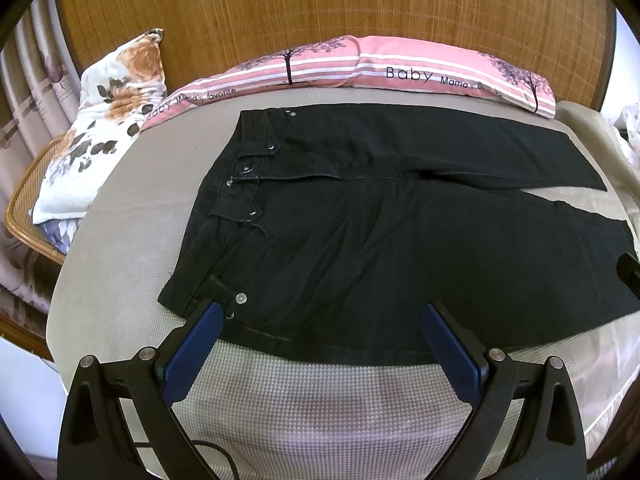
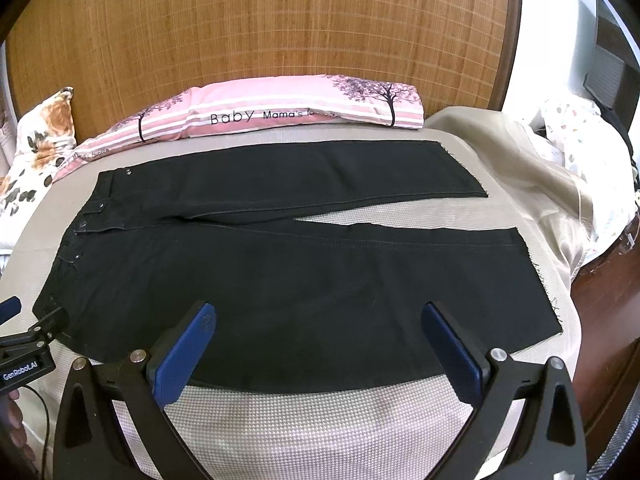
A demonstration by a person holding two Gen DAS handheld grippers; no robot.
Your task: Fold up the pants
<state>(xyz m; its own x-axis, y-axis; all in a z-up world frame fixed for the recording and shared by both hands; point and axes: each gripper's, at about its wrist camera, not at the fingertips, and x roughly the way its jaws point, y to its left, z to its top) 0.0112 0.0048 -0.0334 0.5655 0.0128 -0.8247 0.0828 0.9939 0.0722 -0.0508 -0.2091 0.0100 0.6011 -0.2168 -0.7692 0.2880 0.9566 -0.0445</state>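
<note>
Black pants (image 1: 380, 240) lie flat on the bed, waistband to the left, both legs spread to the right in a V. They also show in the right wrist view (image 2: 300, 280). My left gripper (image 1: 320, 312) is open and empty, hovering over the near edge by the waistband corner. My right gripper (image 2: 320, 312) is open and empty over the near edge of the near leg. The left gripper also shows at the left edge of the right wrist view (image 2: 28, 320), and the right gripper's tip at the right edge of the left wrist view (image 1: 630, 270).
The bed has a beige checked cover (image 1: 320, 408). A pink striped pillow (image 1: 400, 68) lies along the wicker headboard (image 1: 320, 0). A floral pillow (image 1: 104, 120) sits at the far left. A crumpled beige sheet (image 2: 520, 168) lies at the right.
</note>
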